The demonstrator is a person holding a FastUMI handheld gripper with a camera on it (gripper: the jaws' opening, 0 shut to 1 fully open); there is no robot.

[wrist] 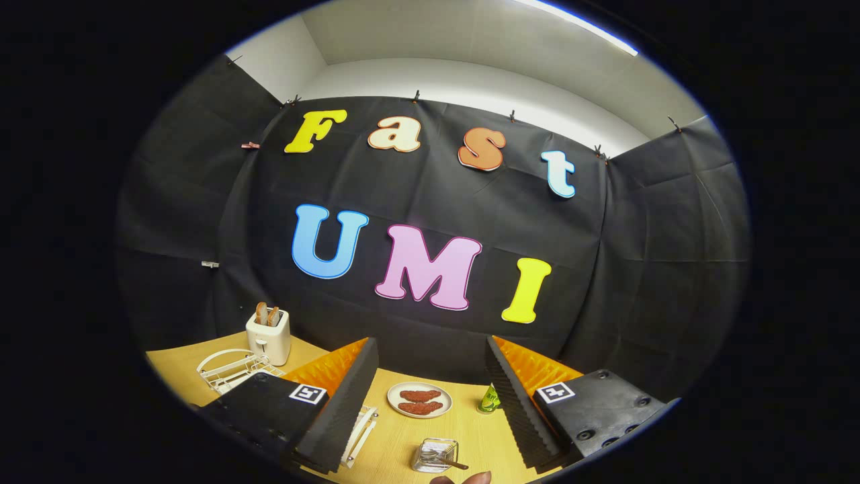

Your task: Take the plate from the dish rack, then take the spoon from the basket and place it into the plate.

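My gripper (431, 344) is held high above the wooden table (463, 423), open, with nothing between its fingers. Below the gap a small clear basket (435, 454) stands on the table, and a spoon (451, 462) lies in it with its handle poking out to the right. Beyond the basket sits a round white plate (419, 400) carrying two reddish-brown pieces of food. A white wire dish rack (232, 370) stands to the left, beyond the left finger. Another white wire frame (359, 430) peeks out beside the left finger, mostly hidden by it.
A cream toaster (269, 334) with two slices in it stands behind the rack near the wall. A small green object (490, 400) sits just inside the right finger. A person's fingertip (463, 478) shows close below the basket.
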